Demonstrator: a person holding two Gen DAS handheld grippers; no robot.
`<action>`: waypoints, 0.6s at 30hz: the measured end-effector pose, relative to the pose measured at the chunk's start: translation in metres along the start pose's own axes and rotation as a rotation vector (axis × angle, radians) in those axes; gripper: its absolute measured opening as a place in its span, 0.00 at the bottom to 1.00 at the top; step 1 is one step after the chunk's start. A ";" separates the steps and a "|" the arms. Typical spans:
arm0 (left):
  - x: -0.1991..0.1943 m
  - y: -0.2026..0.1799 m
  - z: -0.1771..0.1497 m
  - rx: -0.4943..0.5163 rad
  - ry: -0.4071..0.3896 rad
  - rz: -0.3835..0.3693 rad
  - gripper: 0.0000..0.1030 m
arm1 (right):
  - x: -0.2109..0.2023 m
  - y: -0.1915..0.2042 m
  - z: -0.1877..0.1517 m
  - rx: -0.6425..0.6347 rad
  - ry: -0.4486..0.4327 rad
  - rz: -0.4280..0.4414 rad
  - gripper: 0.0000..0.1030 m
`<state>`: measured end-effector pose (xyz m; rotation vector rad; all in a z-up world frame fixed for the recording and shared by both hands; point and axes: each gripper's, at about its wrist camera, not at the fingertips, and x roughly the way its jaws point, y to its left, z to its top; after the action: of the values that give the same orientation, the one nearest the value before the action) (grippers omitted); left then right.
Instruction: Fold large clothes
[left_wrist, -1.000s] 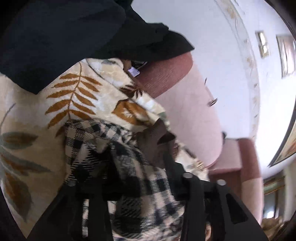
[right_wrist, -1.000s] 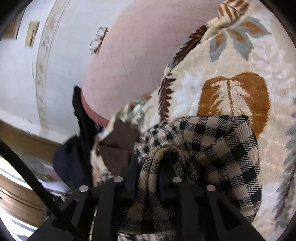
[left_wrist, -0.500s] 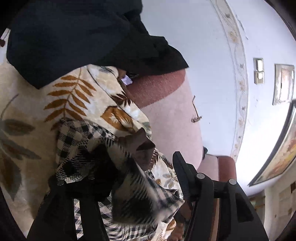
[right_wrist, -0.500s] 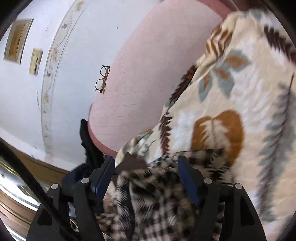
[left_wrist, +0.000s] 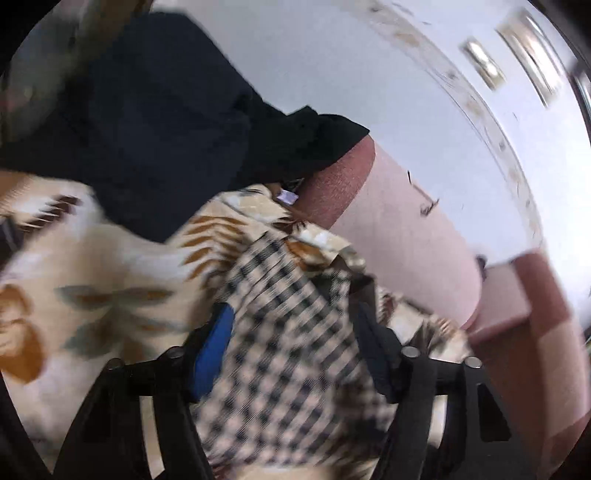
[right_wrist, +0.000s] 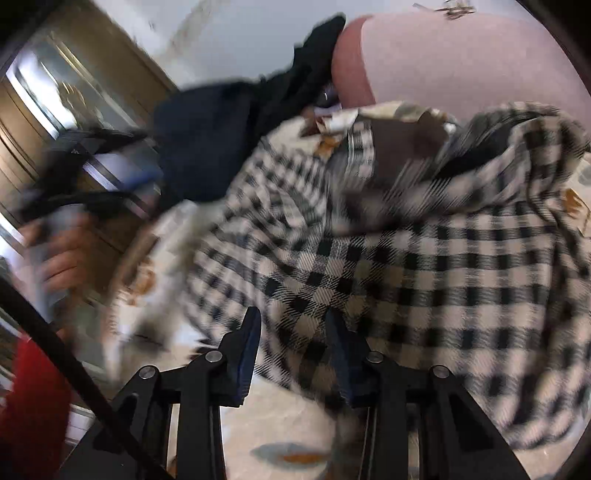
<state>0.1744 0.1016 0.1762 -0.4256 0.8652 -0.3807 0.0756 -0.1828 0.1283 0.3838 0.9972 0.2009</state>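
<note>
A black-and-cream checked garment (left_wrist: 295, 354) (right_wrist: 388, 258) lies spread and rumpled on a leaf-patterned blanket (left_wrist: 92, 266). My left gripper (left_wrist: 295, 332) hovers over it with its jaws opening wide. The cloth shows across the gap, and the blue pad (left_wrist: 214, 347) does not press on it. My right gripper (right_wrist: 293, 332) is at the garment's near edge with its jaws closing. The cloth's edge runs between the fingers, which still stand apart from it. In the right wrist view, the left gripper (right_wrist: 92, 166) appears blurred at the far left, held by a hand (right_wrist: 62, 258).
A dark navy garment (left_wrist: 147, 110) (right_wrist: 207, 140) is heaped at the blanket's far end against a pink sofa back (left_wrist: 406, 229) (right_wrist: 461, 59). Glasses (left_wrist: 428, 208) rest on top of the sofa back. A red sleeve (right_wrist: 29, 387) shows low on the left.
Both grippers let go of the bunched checked cloth. The left one drew back and up, jaws wider. The right one opened, rolled and swung to the garment's near edge, now narrowing again.
</note>
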 end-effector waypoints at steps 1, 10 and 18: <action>-0.012 0.003 -0.014 0.008 -0.022 0.023 0.70 | 0.011 -0.002 0.011 0.008 -0.016 -0.055 0.37; -0.032 0.036 -0.105 0.174 -0.171 0.206 0.71 | 0.095 -0.025 0.097 0.080 0.025 -0.323 0.37; -0.032 0.047 -0.091 0.251 -0.199 0.286 0.71 | 0.077 0.000 0.126 -0.003 -0.069 -0.554 0.43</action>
<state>0.0900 0.1386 0.1208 -0.1018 0.6620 -0.1753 0.2234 -0.1846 0.1290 0.1005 0.9991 -0.3091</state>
